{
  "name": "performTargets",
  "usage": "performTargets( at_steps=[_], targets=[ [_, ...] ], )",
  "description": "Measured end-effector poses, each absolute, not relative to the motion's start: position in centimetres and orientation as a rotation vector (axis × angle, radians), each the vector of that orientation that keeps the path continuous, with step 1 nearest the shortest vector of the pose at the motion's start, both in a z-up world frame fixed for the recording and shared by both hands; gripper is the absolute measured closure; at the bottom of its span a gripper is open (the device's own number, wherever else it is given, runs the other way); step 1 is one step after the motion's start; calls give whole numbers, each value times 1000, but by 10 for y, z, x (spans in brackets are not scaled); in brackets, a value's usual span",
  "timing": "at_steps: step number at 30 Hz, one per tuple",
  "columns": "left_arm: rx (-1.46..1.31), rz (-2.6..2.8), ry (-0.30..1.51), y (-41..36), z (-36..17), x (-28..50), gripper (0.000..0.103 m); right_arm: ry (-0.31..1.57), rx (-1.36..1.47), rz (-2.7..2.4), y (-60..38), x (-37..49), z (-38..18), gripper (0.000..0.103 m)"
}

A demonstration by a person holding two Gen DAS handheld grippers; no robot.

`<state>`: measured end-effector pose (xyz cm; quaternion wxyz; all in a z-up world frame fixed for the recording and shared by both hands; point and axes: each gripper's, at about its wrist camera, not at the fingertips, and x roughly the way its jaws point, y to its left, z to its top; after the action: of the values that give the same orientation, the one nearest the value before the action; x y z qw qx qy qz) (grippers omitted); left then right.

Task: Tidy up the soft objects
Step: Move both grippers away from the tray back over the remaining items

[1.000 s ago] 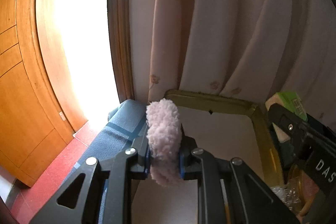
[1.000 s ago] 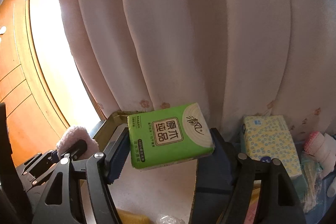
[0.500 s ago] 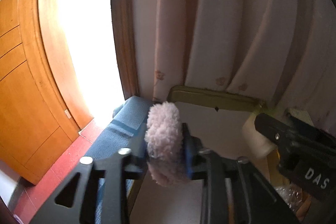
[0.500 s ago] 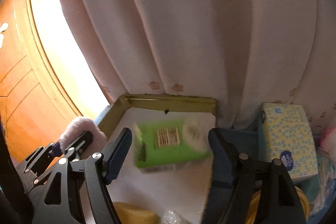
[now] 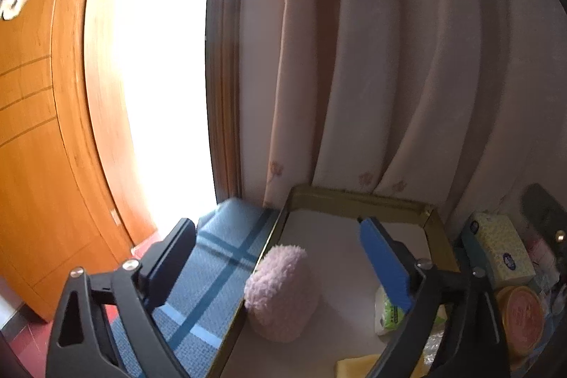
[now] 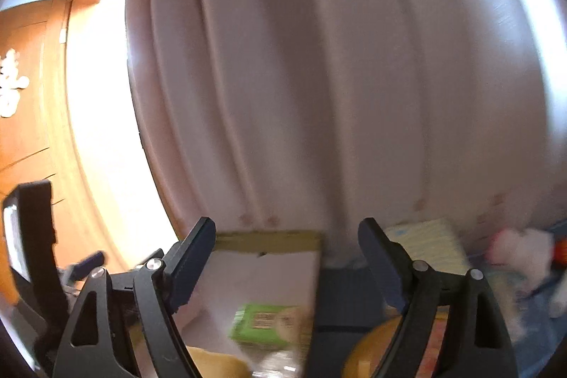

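Observation:
A fluffy pink soft object [image 5: 278,294] stands on the white floor of a gold-rimmed tray [image 5: 358,199], against its left rim. My left gripper [image 5: 274,238] is above it, jaws opening wide, pads clear of the fluff. A green tissue pack [image 6: 264,321] lies in the same tray; its end shows in the left wrist view as the green pack [image 5: 389,310] behind the right finger [image 5: 384,263]. My right gripper [image 6: 287,236] hangs over the tray, jaws opening, nothing between them; this view is blurred.
A yellow-patterned tissue box [image 5: 501,248] and an orange-lidded tin [image 5: 524,312] sit right of the tray. A yellow soft piece [image 5: 358,369] lies at the tray's near end. Blue checked cloth [image 5: 212,271] covers the surface on the left. Pink curtains [image 5: 389,59] hang close behind.
The left jaws spread and let go of the pink fluffy object, which now rests in the tray. The right gripper dropped the green tissue pack into the tray and drew back.

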<state>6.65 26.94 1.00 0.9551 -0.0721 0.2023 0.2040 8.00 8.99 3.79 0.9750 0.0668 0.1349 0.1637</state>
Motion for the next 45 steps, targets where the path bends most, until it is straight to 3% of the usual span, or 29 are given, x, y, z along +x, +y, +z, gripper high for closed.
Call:
performTargets(
  at_steps=[5,20,45],
  targets=[
    [-128,412,311,262,14,51,4,207,116,249,65,60,33,14],
    [-221,321,72,253,16,7,0,199,48,168,44,44,13,13],
    [-89,230,122,191,7,4,0,190,-10,94,-16,36,6,13]
  ],
)
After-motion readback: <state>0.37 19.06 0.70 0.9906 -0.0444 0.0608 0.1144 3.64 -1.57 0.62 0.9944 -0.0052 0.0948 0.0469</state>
